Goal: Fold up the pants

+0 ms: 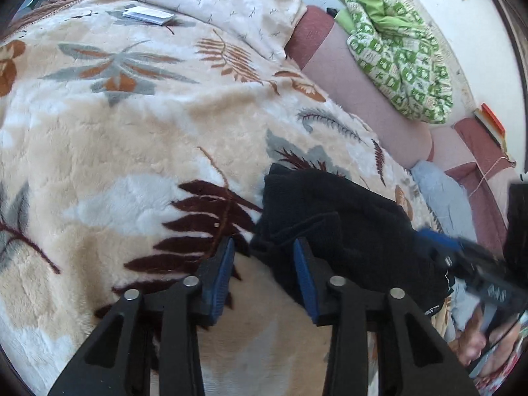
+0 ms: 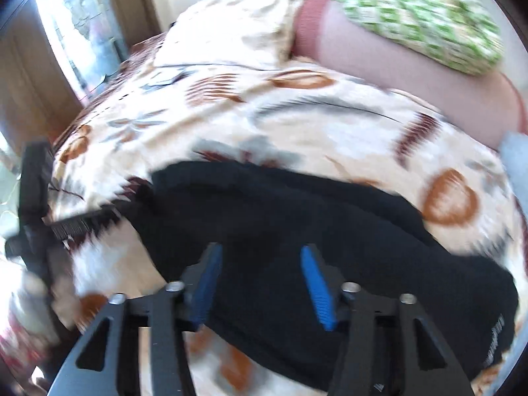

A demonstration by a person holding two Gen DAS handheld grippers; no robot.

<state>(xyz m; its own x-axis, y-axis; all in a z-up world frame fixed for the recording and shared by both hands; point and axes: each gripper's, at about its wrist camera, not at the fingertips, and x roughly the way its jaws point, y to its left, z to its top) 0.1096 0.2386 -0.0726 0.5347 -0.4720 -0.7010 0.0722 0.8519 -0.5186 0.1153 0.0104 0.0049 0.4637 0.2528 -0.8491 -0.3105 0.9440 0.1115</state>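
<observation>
Pants (image 1: 346, 227) already a compact black bundle on the bed blanket (image 1: 132, 138), near its front edge. Left hand-held gripper (image 1: 264, 270) and right hand-held gripper (image 2: 260, 280) both released, empty. Maybe one fold left.

From my right wrist view everything past the fingers (image 2: 316, 283) is smeared — blanket (image 2: 330, 125) pattern unreadable. The pants (image 2: 297, 217) run under both fingers; their near edge is hidden. White print at the pants' right end is illegible. In the left wrist view the right gripper (image 1: 462, 257), right of my fingers, is blurred — its jaws I cannot judge.
</observation>
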